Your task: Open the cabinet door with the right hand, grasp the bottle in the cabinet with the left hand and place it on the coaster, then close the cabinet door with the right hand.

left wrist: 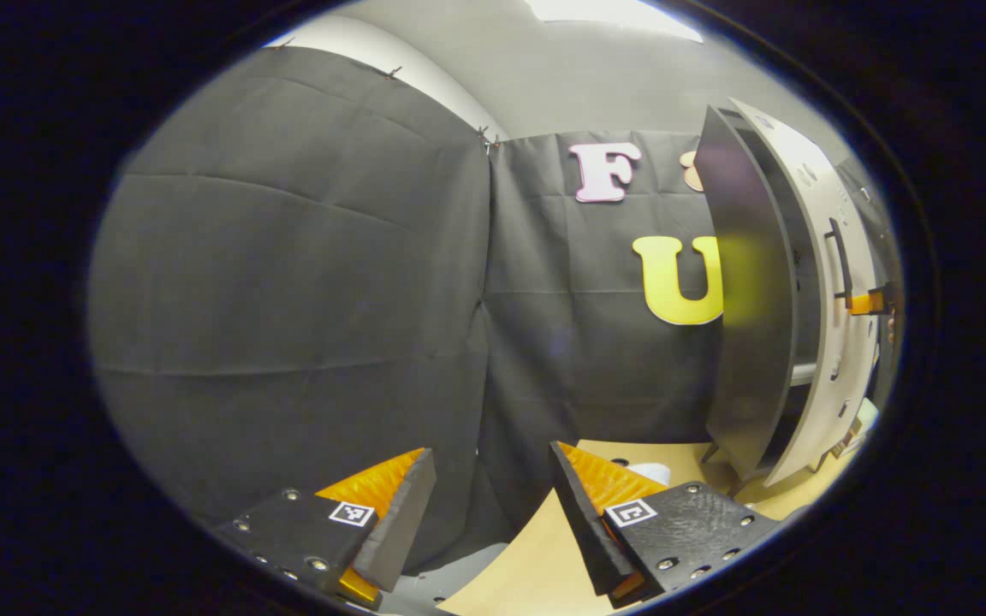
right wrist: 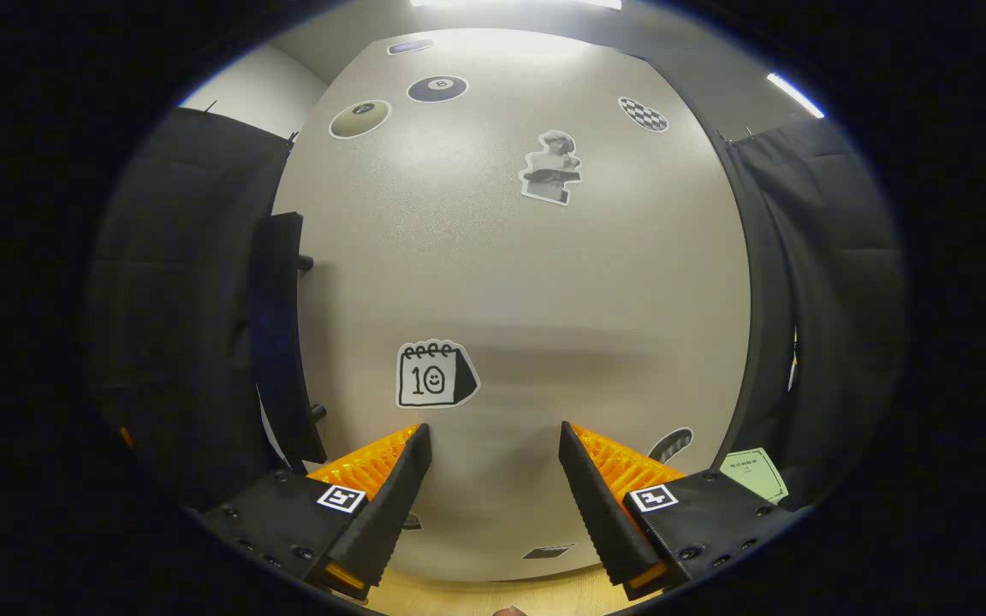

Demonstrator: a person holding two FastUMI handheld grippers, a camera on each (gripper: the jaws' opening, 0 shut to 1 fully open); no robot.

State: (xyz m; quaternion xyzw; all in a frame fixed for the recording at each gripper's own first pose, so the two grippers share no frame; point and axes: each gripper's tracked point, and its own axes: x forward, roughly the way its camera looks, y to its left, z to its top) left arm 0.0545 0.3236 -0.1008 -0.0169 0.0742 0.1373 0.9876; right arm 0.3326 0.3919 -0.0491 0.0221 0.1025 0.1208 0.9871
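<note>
1. In the left gripper view, the left gripper (left wrist: 493, 496) is seen at the bottom centre of the frame, its two fingers spread well apart with nothing held between them.
2. Behind those fingers, the light wooden tabletop (left wrist: 536, 556) is shown running toward the lower right, and a small white object (left wrist: 651, 471), possibly the coaster, is glimpsed just past the right-hand finger; what it is cannot be told for sure.
3. At the right of the same view, the tall dark cabinet (left wrist: 745, 325) is seen edge-on, with the pale grey cabinet door (left wrist: 818, 282) standing slightly ajar from it.
4. A black bar handle (left wrist: 840, 261) is carried on that door, and at the far right edge the other gripper's tip (left wrist: 868, 302) is spotted at the lower end of the handle; whether it presses on it cannot be told.
5. In the right gripper view, the right gripper (right wrist: 493, 479) is shown at bottom centre, fingers parted and empty.
6. The sticker-covered door (right wrist: 527, 282) is faced squarely at close range, with the handle (right wrist: 279, 334) at centre left.
7. A calendar sticker (right wrist: 435, 375) is seen just above the left-hand finger.
8. The bottle is hidden; its place cannot be told.
</note>
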